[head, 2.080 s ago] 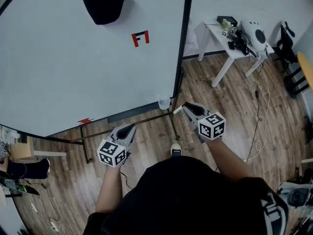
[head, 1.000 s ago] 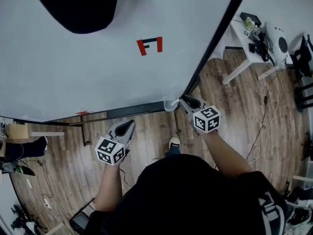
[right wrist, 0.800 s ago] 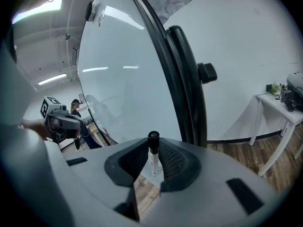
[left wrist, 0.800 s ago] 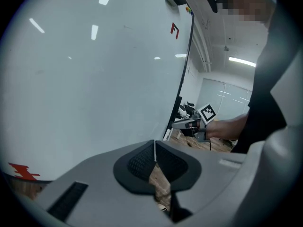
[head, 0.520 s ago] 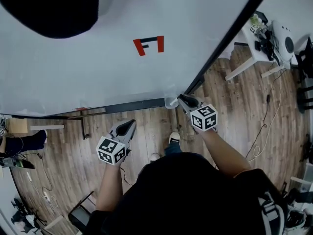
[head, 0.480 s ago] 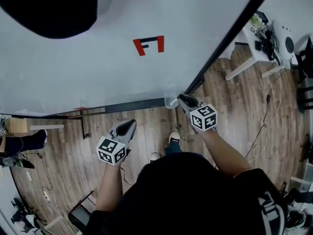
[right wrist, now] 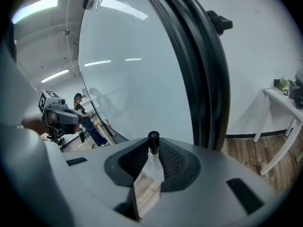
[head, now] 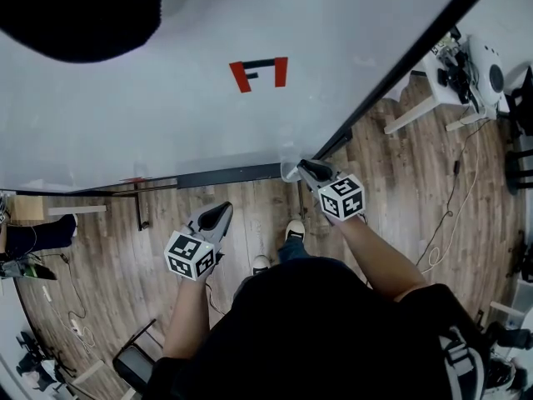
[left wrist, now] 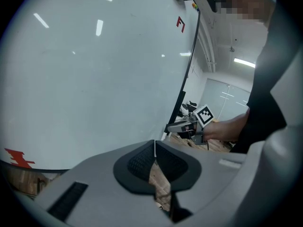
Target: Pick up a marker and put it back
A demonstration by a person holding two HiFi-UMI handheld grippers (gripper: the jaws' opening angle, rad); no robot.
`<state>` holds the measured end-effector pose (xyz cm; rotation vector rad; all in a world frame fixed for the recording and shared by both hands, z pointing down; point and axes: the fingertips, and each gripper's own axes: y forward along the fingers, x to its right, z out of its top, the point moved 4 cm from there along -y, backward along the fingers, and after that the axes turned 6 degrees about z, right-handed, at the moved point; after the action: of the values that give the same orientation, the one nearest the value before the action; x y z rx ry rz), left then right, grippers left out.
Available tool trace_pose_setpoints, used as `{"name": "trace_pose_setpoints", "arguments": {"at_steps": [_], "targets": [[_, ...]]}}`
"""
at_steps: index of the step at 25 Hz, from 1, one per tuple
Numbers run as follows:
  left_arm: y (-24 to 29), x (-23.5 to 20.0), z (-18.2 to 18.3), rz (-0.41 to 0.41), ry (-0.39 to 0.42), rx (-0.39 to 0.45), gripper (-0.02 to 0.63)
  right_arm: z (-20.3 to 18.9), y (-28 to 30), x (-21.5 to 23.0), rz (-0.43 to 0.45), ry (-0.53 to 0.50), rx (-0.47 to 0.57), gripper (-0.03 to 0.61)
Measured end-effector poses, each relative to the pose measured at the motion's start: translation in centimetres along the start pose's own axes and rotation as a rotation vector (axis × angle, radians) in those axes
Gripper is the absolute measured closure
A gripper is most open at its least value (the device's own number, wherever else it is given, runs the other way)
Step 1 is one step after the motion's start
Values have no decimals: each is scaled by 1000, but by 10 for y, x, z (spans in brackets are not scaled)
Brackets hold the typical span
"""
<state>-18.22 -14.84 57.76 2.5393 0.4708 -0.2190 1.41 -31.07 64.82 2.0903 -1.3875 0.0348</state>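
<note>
Marker and gripper: the slim white-barrelled marker (right wrist: 152,159) with a black cap stands upright between the pads of the grey right gripper (head: 310,170). Its cap end pokes up just past the fingertips and the barrel runs down between them.
Right gripper's hold: the jaws pinch the marker's barrel, one ribbed pad on each side.
Marker's place: at the lower right corner of the large white whiteboard (head: 166,132), just in front of its black frame (head: 400,65). The head view does not show the marker itself.
Marker's look: a round black cap with a glossy top, over a plain white plastic body.
Cup: a small clear plastic cup (head: 289,171) sits at that same lower corner of the whiteboard, just beside the right gripper's tip. I cannot tell whether the marker's lower end is inside it.
Left gripper: the grey left gripper (head: 218,215) hangs below the whiteboard's lower edge, well to the left of that corner. Its pads are pressed together with nothing between them.
On the whiteboard: a red-and-black block mark (head: 259,72) sits right of the upper middle, and a big black rounded shape (head: 75,11) is at the upper left.
Beyond the whiteboard: a white table (head: 414,113) stands to its right, and a wooden plank floor (head: 391,173) lies beneath it.
Count: one marker, two grippers, one cup, one whiteboard, one mark, one table.
</note>
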Motion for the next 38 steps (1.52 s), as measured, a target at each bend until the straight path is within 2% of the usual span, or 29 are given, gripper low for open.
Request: {"name": "trace_pose_setpoints", "arguments": {"at_steps": [12, 18, 25, 31, 38], "targets": [[-3, 2, 1, -11, 5, 9, 597, -11, 7, -1, -2, 2, -50, 511], [-12, 2, 2, -19, 18, 18, 597, -12, 1, -2, -29, -2, -50, 478], [-28, 3, 5, -34, 42, 39, 597, 0, -21, -5, -94, -8, -3, 430], [-43, 8, 10, -56, 71, 68, 597, 13, -53, -17, -152, -14, 63, 426], [-65, 15, 12, -80, 108, 99, 597, 19, -87, -50, -178, -41, 110, 430]]}}
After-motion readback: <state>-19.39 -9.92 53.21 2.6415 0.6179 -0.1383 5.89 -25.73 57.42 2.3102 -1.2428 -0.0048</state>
